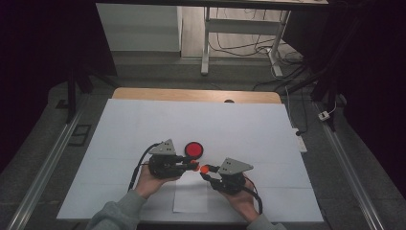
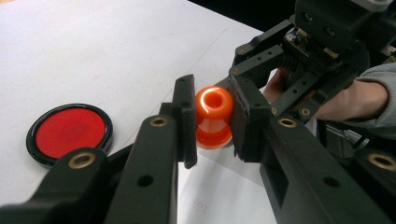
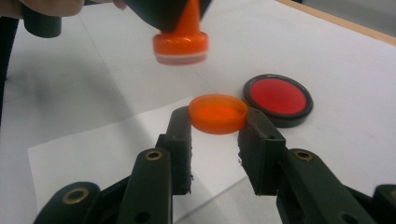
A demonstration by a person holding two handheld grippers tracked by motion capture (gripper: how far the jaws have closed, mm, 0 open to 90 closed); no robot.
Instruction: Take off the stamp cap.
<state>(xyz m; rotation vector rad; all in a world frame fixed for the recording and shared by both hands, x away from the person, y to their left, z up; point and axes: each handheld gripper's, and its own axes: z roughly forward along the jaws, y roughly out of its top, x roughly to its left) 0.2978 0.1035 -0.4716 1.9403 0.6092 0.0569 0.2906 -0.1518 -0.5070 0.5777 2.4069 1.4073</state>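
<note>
Above the white surface (image 1: 143,124) we hold an orange stamp (image 2: 214,116) clamped in the left gripper (image 2: 212,122) and its pulled-off orange cap (image 3: 218,113) pinched in the right gripper (image 3: 215,125) — uncapping done. The red ink pad (image 1: 194,150) lies just beyond — inking and stamping look still ahead.

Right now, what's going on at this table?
A person is working a small orange stamp with two handheld grippers. The left gripper is shut on the orange stamp body, held above the white sheet. The right gripper is shut on the stamp's orange cap, already off and held apart from the body. A red ink pad sits open on the table just beyond them.
</note>
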